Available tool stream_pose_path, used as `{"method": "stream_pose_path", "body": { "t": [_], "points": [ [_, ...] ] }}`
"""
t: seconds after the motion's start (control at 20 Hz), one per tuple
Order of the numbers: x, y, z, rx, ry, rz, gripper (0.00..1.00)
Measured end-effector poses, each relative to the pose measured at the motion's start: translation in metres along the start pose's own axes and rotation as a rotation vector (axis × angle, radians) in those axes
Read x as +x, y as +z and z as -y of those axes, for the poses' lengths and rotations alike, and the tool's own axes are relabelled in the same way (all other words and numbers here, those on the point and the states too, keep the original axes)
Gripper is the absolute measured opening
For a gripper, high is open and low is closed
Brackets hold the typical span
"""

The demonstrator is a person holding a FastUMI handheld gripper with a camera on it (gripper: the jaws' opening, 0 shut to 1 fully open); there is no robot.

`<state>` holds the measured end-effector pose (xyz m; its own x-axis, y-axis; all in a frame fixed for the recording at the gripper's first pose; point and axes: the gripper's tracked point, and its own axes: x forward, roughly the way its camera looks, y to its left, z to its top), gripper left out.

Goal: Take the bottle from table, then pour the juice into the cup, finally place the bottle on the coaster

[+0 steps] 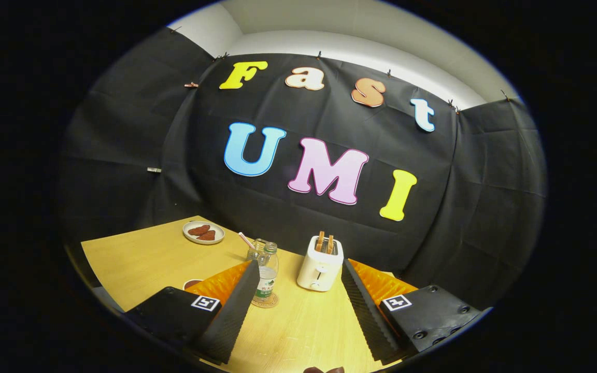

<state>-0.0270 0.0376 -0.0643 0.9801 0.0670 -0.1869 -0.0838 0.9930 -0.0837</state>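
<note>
Spread wide with nothing between them, the gripper [298,295] fingers frame one bottle [267,274] standing upright on one coaster [265,301] just beside the left finger, with one glass cup [256,250] holding a straw close behind it. Beyond sit one white toaster [320,265] with two slices and one plate [203,232] of two reddish pieces, all on a pale wooden table [143,259] walled in black cloth.

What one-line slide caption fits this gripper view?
Open gripper above wooden table; bottle on coaster beside glass cup, toaster ahead.
</note>
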Motion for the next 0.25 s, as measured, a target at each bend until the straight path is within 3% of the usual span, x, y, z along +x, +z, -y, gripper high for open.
{"method": "stream_pose_path", "body": {
  "t": [0.25],
  "points": [
    [-0.0105, 0.0112, 0.0043, 0.008, -0.033, 0.015, 0.97]
  ]
}}
